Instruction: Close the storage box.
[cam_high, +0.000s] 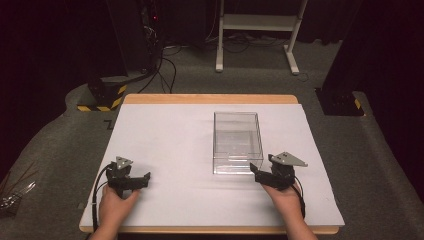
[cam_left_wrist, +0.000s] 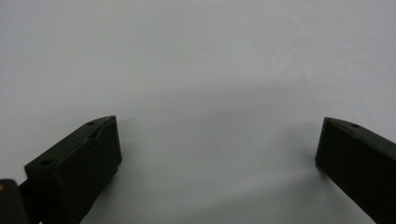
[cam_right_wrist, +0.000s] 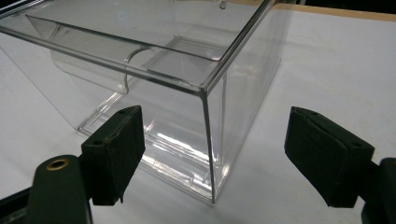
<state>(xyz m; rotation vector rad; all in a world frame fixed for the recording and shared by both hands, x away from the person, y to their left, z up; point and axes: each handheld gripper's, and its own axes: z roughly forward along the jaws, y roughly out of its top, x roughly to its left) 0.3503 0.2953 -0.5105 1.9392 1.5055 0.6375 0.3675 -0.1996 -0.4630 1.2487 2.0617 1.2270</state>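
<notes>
A clear plastic box (cam_high: 237, 142) stands open-topped on the white table sheet (cam_high: 170, 145), right of centre. My right gripper (cam_high: 260, 173) sits just off its near right corner, jaws open. In the right gripper view that corner of the box (cam_right_wrist: 205, 121) rises between the two black jaws of the gripper (cam_right_wrist: 212, 154), with nothing gripped. My left gripper (cam_high: 137, 179) rests open at the near left of the sheet, far from the box. In the left gripper view its jaws (cam_left_wrist: 217, 149) stand wide apart over bare white surface.
The wooden table edge (cam_high: 210, 98) frames the sheet. Beyond it are a white frame stand (cam_high: 257, 30), cables on the floor (cam_high: 165, 65) and black posts with yellow-striped bases (cam_high: 102, 95). Some thin sticks (cam_high: 15, 187) lie on the floor at the left.
</notes>
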